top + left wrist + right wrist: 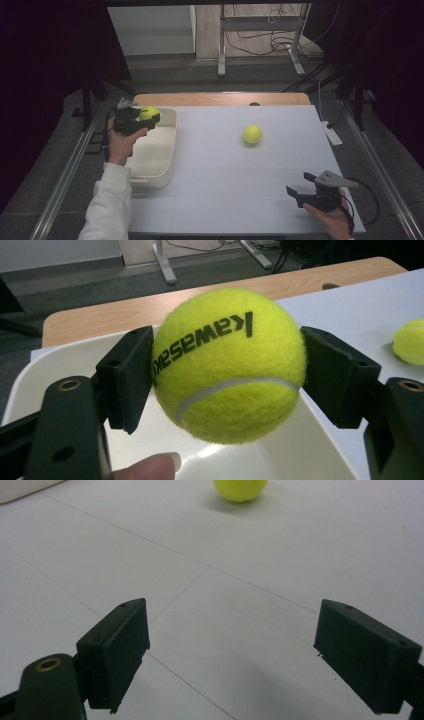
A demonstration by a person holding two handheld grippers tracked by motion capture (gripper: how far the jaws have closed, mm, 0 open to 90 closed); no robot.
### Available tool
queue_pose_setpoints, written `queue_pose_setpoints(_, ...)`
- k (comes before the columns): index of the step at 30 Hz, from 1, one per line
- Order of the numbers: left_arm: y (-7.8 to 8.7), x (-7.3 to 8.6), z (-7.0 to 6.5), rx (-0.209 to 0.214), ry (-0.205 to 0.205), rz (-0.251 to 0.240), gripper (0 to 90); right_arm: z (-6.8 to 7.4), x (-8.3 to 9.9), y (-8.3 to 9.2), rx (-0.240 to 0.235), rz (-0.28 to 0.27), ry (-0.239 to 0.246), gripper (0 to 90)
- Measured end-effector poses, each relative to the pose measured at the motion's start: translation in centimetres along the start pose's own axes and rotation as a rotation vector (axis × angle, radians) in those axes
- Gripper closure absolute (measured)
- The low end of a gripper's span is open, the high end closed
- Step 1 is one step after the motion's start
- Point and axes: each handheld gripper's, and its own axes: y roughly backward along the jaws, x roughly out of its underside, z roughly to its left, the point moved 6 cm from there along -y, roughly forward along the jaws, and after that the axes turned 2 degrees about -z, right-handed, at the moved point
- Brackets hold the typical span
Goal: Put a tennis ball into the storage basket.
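Observation:
My left gripper (150, 116) is shut on a yellow tennis ball (148, 112) and holds it above the far end of a cream tub (169, 145) at the table's left. In the left gripper view the ball (229, 365) sits squeezed between both black pads (127, 377), with the tub's inside (280, 455) below it. A second tennis ball (252, 134) lies free on the white table, right of the tub; it shows at the edge (410, 342) and top (240, 489) of the gripper views. My right gripper (299, 184) rests open near the front right, its pads (117, 647) wide apart over bare table.
The white table top (225, 190) has a wooden strip (220, 98) along its far edge. A small white object (332, 135) lies off the table's right side. Metal rails run along both sides, and a frame with cables stands on the floor behind.

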Motion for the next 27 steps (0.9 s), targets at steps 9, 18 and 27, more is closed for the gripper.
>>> queue_pose_setpoints(9,-0.6,0.0,0.7,-0.013,0.009,0.032,26.8,0.0,0.0,0.0,0.005,0.002,0.0,14.7)
queue_pose_setpoints(18,-1.5,0.3,2.0,-0.032,0.03,0.07,26.8,-0.1,0.0,0.0,0.004,0.0,-0.001,14.8)
queue_pose_setpoints(27,-2.1,0.7,2.7,-0.054,0.041,0.101,26.8,-0.1,0.0,0.0,0.007,0.002,-0.001,14.8)
